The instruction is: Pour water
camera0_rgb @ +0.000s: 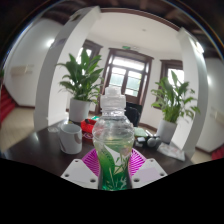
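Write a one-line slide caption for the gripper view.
Gripper shut on a capped green bottle above a dark table, white cup behind, potted plants beyond.

The bottle stands upright between the 2 fingers of the gripper, on the table. A cup stands on the table to the left of the bottle and a little behind it. Farther back, 1 potted plant stands on the left and 1 more plant on the right, with a window behind them in the middle.
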